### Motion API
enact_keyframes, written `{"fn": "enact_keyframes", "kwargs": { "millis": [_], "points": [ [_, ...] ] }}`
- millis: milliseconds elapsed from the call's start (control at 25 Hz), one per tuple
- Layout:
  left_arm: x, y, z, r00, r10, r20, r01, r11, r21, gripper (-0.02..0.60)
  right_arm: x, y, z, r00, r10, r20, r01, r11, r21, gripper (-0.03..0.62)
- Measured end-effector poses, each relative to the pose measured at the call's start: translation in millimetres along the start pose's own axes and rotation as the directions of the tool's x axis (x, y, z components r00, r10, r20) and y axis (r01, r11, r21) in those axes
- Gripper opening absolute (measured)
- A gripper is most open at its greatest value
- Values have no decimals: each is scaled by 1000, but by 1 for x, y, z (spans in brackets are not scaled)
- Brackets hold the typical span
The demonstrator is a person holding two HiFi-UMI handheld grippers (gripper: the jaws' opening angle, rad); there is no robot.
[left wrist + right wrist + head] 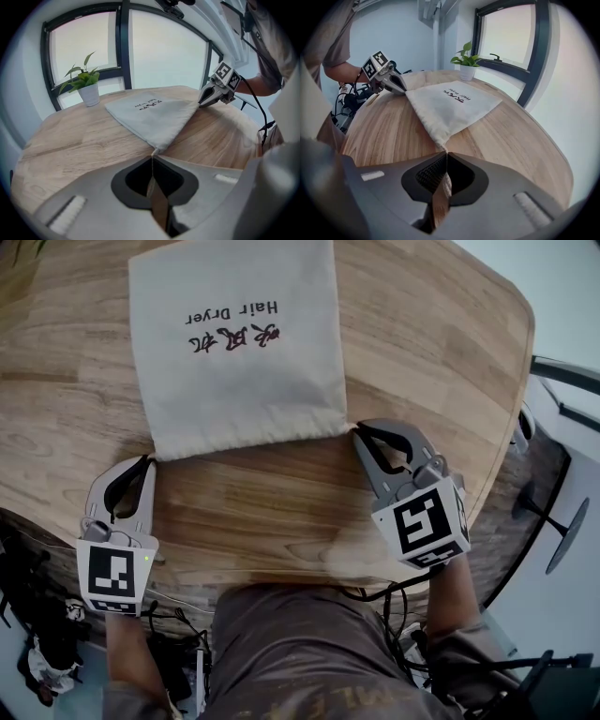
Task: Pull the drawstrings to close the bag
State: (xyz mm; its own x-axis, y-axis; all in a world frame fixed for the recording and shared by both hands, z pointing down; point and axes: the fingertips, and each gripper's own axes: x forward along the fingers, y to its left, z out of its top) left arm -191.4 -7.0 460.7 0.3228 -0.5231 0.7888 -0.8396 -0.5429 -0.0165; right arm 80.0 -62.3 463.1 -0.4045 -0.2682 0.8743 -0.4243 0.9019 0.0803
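Subject: one pale cloth bag lying flat on a round wooden surface.

Position: the bag sits centrally on the surface, directly ahead of the person. A potted plant stands at the far rim by the window, well apart from the bag.

Orientation: the mouth edge faces the person. The length from mouth to bottom runs away from the person. The bag is skewed slightly, so in the head view the right end of the mouth edge lies farther off than the left. The print, which includes "Hair Dryer", reads upside down from the person's side, with its top toward the mouth. The mouth edge shows light puckering, while the rest of the cloth is smooth. The far right corner is out of the head view.

Left tool: it is set at the near left corner of the bag, angled down toward the surface. The jaws are pressed together, pinching a thin cord where it leaves that corner.

Right tool: it is set at the near right corner, also angled down. The jaws are pressed together on the cord end at that corner, and the cloth narrows to a point right at the tips.

The two tools stand at opposite ends of the mouth edge.
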Motion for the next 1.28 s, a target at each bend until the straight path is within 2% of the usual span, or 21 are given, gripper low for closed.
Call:
{"fn": "enact_keyframes", "kwargs": {
  "millis": [400, 720, 880, 1000, 1200, 1240, 1280],
  "points": [
    [-12, 28, -11, 996, 65, -55, -67, 997, -31, 11, -12, -6, -15, 1000, 20, -7, -20, 1000, 1, 36],
    [-22, 58, -22, 992, 93, -80, -100, 991, -94, 9, -19, -18, -32, 998, 5, -66, -4, 1000, 7, 35],
    [-27, 70, -27, 991, 104, -84, -111, 990, -89, 9, -20, -18, -30, 997, -2, -79, 3, 1000, 18, 35],
    [-29, 68, -24, 994, 90, -68, -96, 991, -95, 9, -22, -17, -28, 997, -14, -79, 16, 1000, 20, 36],
    [-26, 60, -29, 998, 54, 30, -50, 989, -137, 25, -20, -16, -27, 998, -29, -51, 30, 999, 34, 41],
    [-27, 59, -30, 998, 51, 38, -45, 988, -146, 49, -19, -16, -26, 999, -29, -38, 31, 998, 49, 46],
    [-28, 57, -31, 998, 46, 39, -40, 988, -150, 100, -19, -15, -24, 999, -29, -25, 30, 998, 59, 74]
  ]
}}
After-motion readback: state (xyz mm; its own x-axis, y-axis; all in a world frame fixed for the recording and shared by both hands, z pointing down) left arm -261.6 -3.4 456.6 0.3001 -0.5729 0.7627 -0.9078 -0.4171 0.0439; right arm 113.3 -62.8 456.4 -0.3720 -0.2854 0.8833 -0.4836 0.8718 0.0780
